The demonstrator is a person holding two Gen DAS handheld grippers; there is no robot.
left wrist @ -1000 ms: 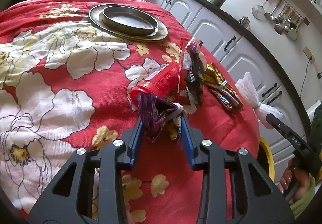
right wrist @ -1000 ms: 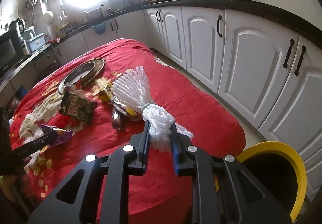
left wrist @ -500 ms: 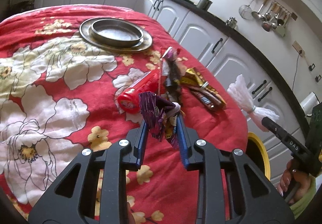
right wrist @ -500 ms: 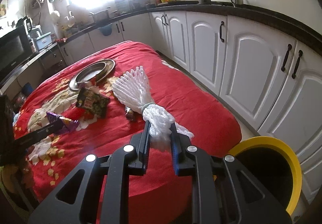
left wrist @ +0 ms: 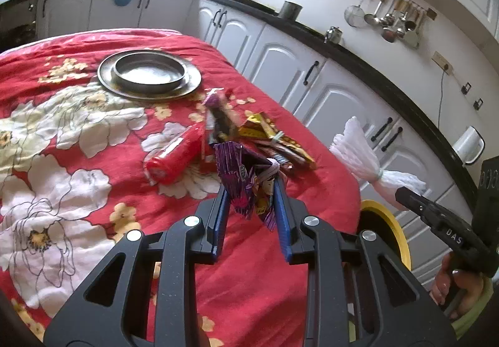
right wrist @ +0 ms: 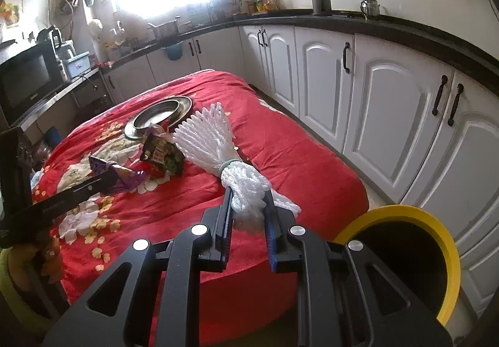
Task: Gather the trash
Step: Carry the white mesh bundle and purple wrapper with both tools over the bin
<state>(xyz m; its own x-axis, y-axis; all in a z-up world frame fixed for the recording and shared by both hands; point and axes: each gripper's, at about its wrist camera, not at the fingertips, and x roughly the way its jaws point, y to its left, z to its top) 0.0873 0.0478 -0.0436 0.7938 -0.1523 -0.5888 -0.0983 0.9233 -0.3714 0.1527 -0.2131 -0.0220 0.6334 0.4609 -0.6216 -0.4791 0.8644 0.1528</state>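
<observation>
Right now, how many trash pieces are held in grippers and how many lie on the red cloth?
Held, purple foil wrapper: 1
Held, white foam net: 1
Lying, red cylindrical can: 1
Lying, dark snack packet: 1
Lying, banded gold wrapper bundle: 1
Total: 5

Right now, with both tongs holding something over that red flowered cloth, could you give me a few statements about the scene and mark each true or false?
1. The left tongs are shut on a purple wrapper. True.
2. The right tongs hold a red tube. False: they grip a white foam net; the red tube lies on the cloth.
3. A yellow-rimmed bin stands beside the table, below the right tongs. True.
4. The metal dish is full of wrappers. False: it holds none; the other wrappers lie on the cloth.
5. The cabinets are white with dark handles. True.
</observation>
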